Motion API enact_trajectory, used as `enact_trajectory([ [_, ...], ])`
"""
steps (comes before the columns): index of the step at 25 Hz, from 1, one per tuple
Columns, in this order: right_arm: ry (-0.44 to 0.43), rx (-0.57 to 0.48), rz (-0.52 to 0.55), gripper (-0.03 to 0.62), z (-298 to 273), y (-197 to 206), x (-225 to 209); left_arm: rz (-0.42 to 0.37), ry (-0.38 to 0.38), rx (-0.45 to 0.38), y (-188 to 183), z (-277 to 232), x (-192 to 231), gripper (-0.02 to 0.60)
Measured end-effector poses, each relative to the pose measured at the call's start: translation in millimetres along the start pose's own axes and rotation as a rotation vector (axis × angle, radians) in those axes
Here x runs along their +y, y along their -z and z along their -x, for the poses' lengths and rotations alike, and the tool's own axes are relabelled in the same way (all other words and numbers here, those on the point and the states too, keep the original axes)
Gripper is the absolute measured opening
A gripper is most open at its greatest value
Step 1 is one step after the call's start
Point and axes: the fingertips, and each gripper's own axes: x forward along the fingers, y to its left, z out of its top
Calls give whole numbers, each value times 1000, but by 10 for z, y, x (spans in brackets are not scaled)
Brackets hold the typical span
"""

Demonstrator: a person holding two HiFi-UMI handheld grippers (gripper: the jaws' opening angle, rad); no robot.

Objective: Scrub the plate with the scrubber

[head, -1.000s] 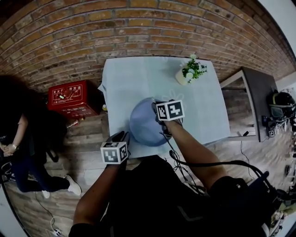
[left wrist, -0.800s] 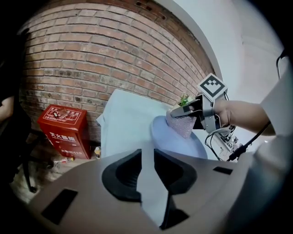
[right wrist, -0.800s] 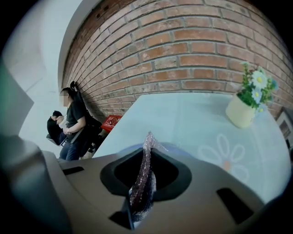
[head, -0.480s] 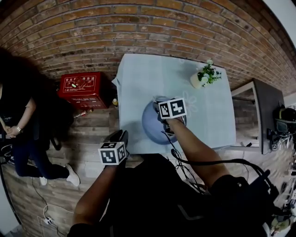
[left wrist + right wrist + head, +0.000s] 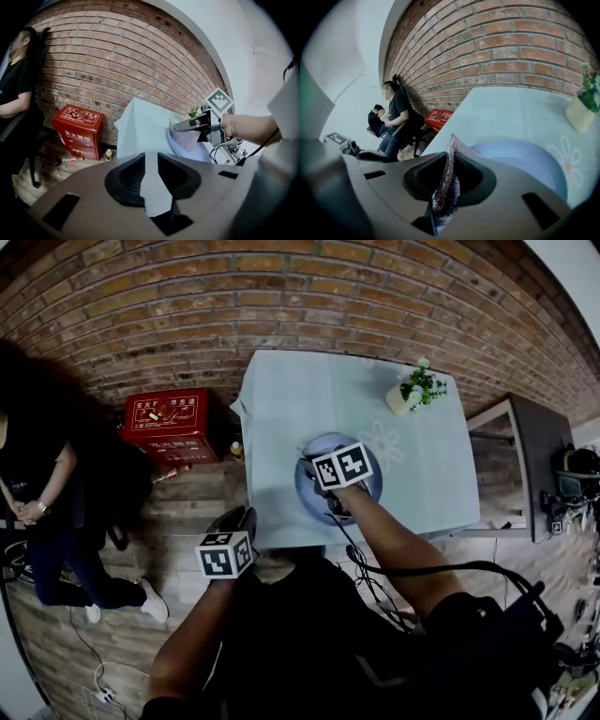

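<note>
The blue plate [image 5: 368, 486] sits by the near edge of the pale table [image 5: 300, 399]; the right gripper [image 5: 451, 165] hangs over it, clenched on the sparkly scrubber [image 5: 452, 143]; the left gripper [image 5: 151, 176] hovers off the table's near corner, jaws apart, empty.

Soft, even light, a bit dim and bluish, no real glare. Heavy fisheye bows the brick wall [image 5: 281, 296] and blacks out every corner. Table [image 5: 281, 409] looks washed-out pale, and the close foreground in both gripper views goes slightly soft.
</note>
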Motion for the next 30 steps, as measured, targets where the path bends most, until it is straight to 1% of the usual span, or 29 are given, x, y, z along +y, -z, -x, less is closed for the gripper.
enact_trajectory([
  [3, -6, 6, 2, 66, -12, 64, 113, -14, 22, 6, -23, 42, 9, 91],
  [6, -17, -8, -37, 66, -13, 127, 221, -31, 41, 15, -27, 63, 24, 91],
  [12, -49, -39, -84, 66, 24, 272, 383, -97, 87, 49, -19, -14, 22, 91],
  [18, -52, -43, -96, 66, 86, 404, 501, -164, 122, 19, -171, -76, -27, 90],
  [26, -86, -47, -79, 66, 232, 554, 557, -194, 217, 53, -284, -328, -360, 90],
  [30, -92, -50, -58, 66, 338, 627, 545, -206, 239, 54, -338, -428, -546, 90],
])
